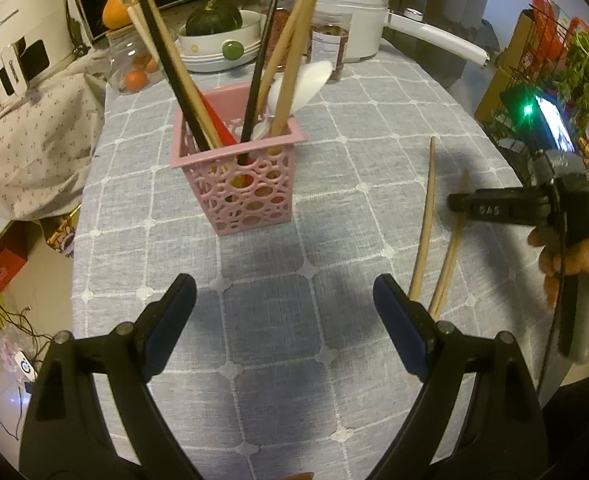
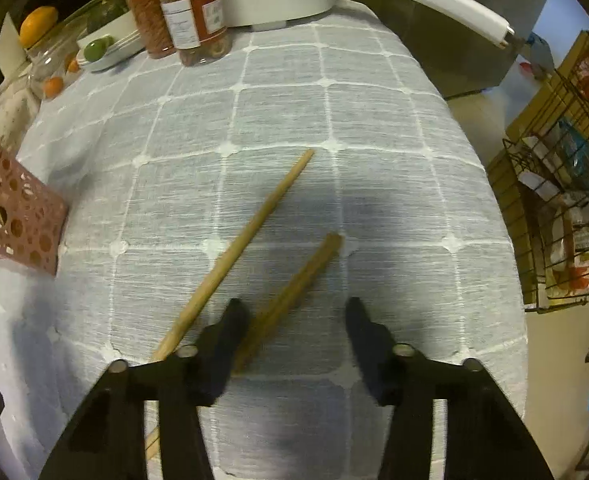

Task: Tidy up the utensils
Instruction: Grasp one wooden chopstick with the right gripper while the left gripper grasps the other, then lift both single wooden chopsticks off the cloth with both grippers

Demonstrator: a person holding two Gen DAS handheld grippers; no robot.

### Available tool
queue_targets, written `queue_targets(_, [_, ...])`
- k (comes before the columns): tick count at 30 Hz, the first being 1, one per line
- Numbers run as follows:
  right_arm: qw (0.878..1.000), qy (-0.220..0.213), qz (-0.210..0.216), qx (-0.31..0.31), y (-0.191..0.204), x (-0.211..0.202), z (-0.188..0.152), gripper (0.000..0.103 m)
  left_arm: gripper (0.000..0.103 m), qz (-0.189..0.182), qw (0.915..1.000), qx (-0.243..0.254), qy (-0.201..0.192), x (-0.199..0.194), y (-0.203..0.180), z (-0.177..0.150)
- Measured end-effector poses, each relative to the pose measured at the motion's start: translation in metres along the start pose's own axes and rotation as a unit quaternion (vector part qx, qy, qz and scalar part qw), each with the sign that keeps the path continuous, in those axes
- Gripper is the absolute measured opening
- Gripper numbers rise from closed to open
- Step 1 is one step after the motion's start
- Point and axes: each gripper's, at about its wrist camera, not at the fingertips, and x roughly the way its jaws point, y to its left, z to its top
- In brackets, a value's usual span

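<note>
Right hand-held gripper (image 2: 296, 312) straddles chopsticks (image 2: 294, 292) on tablecloth (image 2: 374, 180)

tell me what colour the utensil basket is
Pink, with a cut-out circle pattern in its walls: the utensil basket shows best in the left wrist view.

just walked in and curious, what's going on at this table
A person is tidying utensils into a pink basket that already holds chopsticks and a white spoon. The right gripper is lowered over the wooden chopsticks still lying on the checked tablecloth, its jaws around them but not clearly clamped. The left gripper hangs open and empty in front of the basket.
</note>
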Motion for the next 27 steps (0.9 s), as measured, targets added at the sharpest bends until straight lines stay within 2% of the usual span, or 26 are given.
queue_targets(1, [1.000, 0.001, -0.001, 0.000, -0.005, -0.001, 0.000, 0.027, 0.090, 0.000, 1.0000, 0.004, -0.001, 0.000, -0.001, 0.000])
queue_targets(4, [1.000, 0.004, 0.019, 0.012, -0.023, -0.002, 0.002, 0.011, 0.090, 0.002, 0.9997, 0.022, -0.003, -0.001, -0.010, -0.001])
queue_targets(7, [0.998, 0.010, 0.054, 0.035, -0.044, -0.005, 0.002, 0.005, 0.090, -0.003, 0.9992, 0.040, -0.004, -0.002, -0.022, -0.003])
queue_targets(12, [0.995, -0.003, 0.085, 0.054, -0.072, -0.022, 0.000, 0.005, 0.090, -0.033, 0.9972, 0.066, 0.013, 0.005, -0.050, -0.001])
queue_targets(14, [0.994, -0.011, 0.096, 0.059, -0.083, -0.031, -0.002, 0.005, 0.087, -0.041, 0.9961, 0.076, 0.018, 0.008, -0.063, 0.002])
queue_targets(17, [0.992, -0.019, 0.111, 0.064, -0.094, -0.042, -0.006, 0.005, 0.075, -0.052, 0.9938, 0.095, 0.026, 0.016, -0.086, 0.010])
queue_targets(19, [0.991, -0.027, 0.116, 0.066, -0.103, -0.051, -0.010, 0.005, 0.061, -0.058, 0.9920, 0.106, 0.037, 0.026, -0.101, 0.020])
queue_targets(20, [0.990, -0.029, 0.120, 0.067, -0.107, -0.055, -0.012, 0.005, 0.058, -0.062, 0.9914, 0.107, 0.043, 0.030, -0.106, 0.025])
queue_targets(22, [0.989, -0.031, 0.126, 0.071, -0.114, -0.058, -0.014, 0.005, 0.048, -0.071, 0.9904, 0.104, 0.058, 0.044, -0.117, 0.039])
queue_targets(27, [0.987, -0.037, 0.136, 0.081, -0.129, -0.066, -0.019, 0.005, 0.032, -0.076, 0.9910, 0.078, 0.077, 0.077, -0.134, 0.074])
